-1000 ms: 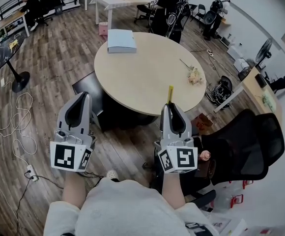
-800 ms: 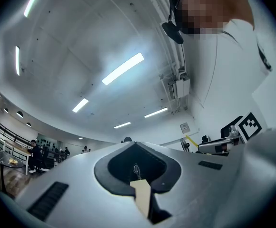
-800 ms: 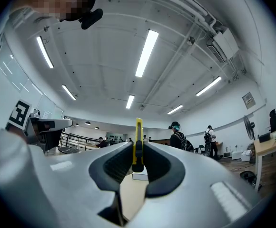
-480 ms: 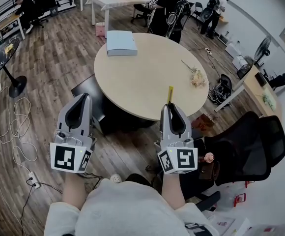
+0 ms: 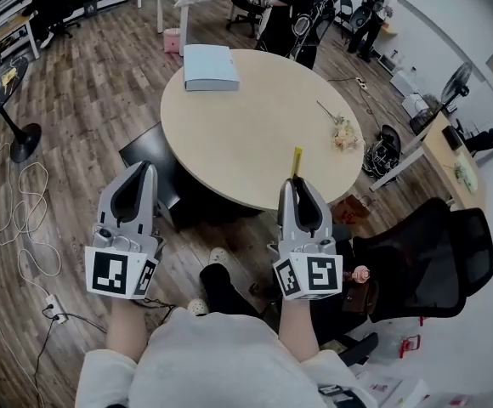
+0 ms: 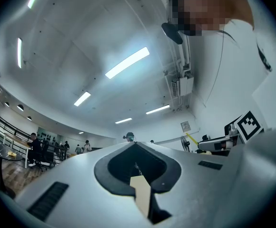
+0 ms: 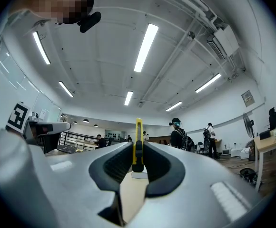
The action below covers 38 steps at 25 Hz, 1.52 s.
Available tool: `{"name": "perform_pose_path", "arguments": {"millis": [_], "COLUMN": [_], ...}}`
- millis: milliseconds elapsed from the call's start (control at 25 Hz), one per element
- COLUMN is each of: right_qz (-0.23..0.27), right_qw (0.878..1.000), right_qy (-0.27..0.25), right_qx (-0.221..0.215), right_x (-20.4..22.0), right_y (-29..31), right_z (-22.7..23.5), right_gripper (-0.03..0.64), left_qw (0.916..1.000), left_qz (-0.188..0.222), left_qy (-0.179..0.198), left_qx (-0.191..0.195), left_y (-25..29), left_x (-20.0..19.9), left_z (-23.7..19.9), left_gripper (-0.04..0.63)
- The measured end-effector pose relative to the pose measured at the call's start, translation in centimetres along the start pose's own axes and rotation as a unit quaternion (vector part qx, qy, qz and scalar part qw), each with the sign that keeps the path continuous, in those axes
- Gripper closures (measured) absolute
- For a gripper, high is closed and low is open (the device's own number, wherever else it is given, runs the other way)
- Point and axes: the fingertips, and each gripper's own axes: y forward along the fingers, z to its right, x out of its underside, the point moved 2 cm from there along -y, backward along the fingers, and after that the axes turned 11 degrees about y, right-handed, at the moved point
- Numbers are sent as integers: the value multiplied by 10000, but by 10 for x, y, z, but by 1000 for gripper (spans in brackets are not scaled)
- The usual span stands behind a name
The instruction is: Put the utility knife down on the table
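Right now your right gripper is clamped on the utility knife, at the lower edge of the round table in the head view.
In the right gripper view, at frame centre, the jaws press on the knife's dark body and its yellow end stands up past their tips; whether the knife touches the tabletop cannot be told. Your left gripper sits at the lower left of the head view over the wooden floor, its jaws together with nothing between them. On the table, a pale blue book lies at the top left of the tabletop and a sprig of flowers lies near its right edge. A black office chair stands at the lower right.
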Motion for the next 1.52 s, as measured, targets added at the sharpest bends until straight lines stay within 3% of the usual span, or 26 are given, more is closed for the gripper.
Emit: {"name": "perform_pose_path", "arguments": {"millis": [680,1520], "right_qz": [35,101], "right_qw": [9991,9964], "right_qy": [99,189], "right_qx": [-406,-826], "right_x": [12,19], "right_y": [144,276], "right_z": [40,111], "right_gripper": [543,543], "left_qw": [9992,9968], "left_qz": [-18,-3], "left_qy": [175,356], "left_qx": [-371,-716], "left_y": [113,238], "left_x": [35,71], "left_z": [-52,-69], "left_gripper": [588,588]}}
